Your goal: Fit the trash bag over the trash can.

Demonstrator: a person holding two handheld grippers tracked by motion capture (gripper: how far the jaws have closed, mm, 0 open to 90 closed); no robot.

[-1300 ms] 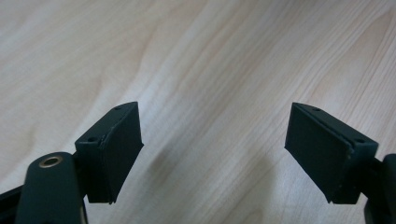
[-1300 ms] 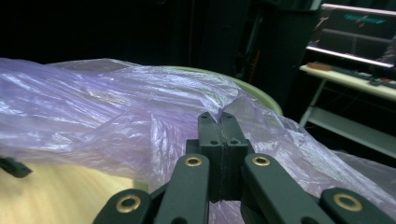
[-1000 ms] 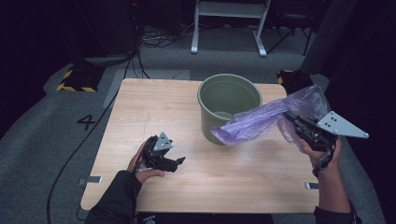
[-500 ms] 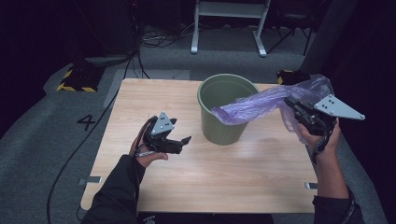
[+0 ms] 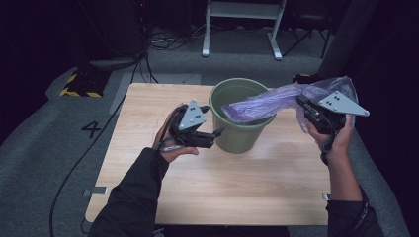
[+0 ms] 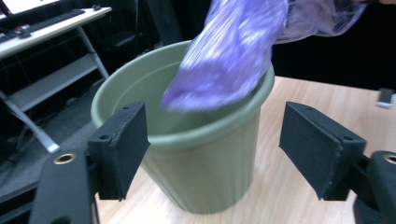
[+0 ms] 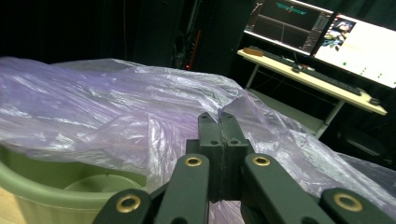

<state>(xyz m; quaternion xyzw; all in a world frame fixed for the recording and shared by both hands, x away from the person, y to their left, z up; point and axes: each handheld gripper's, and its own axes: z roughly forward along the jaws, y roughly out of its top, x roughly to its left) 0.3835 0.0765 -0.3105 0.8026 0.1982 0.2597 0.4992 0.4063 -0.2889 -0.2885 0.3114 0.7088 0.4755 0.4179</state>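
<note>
- Wooden table (image 5: 148, 106), light grain, rectangular, on grey carpet
- Grey carpet floor (image 5: 44, 143), around the table on all sides
- Numeral "4" (image 5: 92, 129) marked on the carpet just left of the table
- Yellow-and-black striped block (image 5: 77, 84) on the floor beyond the table's far left corner
- Black cables (image 5: 163, 42) lying loose on the floor behind the table
- White metal stand (image 5: 242, 12), legs splayed, at the far edge of the room
- White desk (image 7: 313, 77) bearing a keyboard (image 7: 334, 79) and two lit monitors (image 7: 355, 44), seen in the right gripper view
- Dark surroundings beyond the lit area, detail not legible
</note>
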